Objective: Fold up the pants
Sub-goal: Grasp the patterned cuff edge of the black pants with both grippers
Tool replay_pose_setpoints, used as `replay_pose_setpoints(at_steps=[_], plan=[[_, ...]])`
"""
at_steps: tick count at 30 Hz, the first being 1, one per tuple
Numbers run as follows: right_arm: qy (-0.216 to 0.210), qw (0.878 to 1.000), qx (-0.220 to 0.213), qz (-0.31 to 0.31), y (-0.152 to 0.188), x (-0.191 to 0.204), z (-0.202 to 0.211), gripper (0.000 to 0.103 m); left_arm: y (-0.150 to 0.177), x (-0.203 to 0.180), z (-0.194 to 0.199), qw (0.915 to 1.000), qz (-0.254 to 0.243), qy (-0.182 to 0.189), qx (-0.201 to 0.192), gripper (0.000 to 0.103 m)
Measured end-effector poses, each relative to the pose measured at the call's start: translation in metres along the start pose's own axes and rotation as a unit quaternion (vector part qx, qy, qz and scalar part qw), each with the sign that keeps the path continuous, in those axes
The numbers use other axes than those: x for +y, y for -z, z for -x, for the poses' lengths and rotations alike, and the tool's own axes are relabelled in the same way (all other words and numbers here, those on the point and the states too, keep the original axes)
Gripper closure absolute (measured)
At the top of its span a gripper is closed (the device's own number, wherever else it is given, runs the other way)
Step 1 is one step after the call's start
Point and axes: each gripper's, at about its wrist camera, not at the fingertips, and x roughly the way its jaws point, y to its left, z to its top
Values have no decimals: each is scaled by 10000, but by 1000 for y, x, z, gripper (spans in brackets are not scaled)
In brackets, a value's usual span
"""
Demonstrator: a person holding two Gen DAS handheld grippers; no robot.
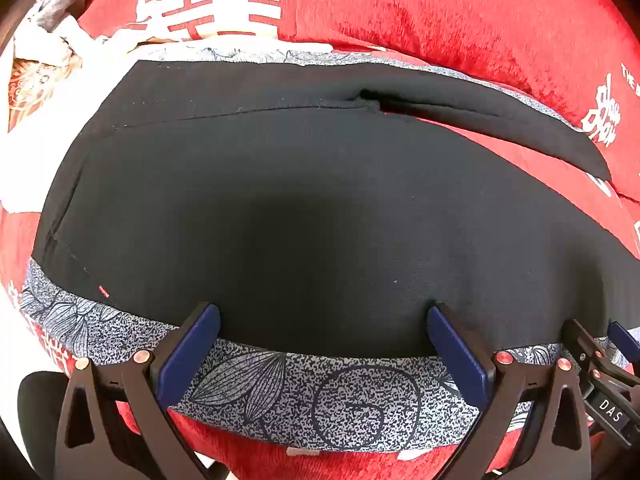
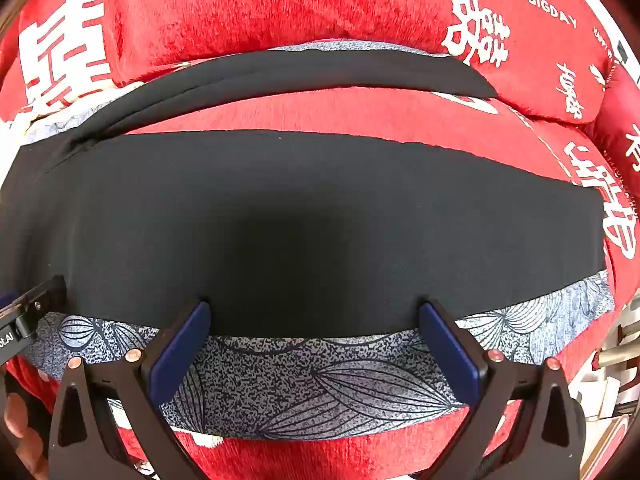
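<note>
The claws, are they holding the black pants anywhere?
No. The left claw and right claw are both open at the near edge of the black pants, gripping nothing.

pants (image 1: 320, 208): plain black | cloth beneath (image 1: 360, 404): grey-white speckle, dark leaf and spiral line drawings | blanket (image 2: 248, 12): red plush, white characters, "THE BIGDAY" | hand-held gripper pads (image 2: 180, 352): navy blue

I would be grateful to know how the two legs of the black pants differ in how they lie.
The near leg lies flat and broad before the open right tongs; the far leg is a narrow, creased strip. Red blanket shows between them. Both are black and meet at the left.
</note>
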Motion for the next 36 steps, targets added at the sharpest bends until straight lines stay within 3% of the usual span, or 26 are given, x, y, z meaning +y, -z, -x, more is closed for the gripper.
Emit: replay_pose_setpoints(at_steps=[16,25,36], plan=[[18,10000,-29,9,0,0,0,0,0,-1,7,9999,29,0,-115,0],[9,9999,-123,30,1,2,6,0,1,-3,11,9989,-66,-23,-470,0],[7,9999,-155,42,-1,1,7,0,4,-3,13,9983,-79,-27,-580,0]])
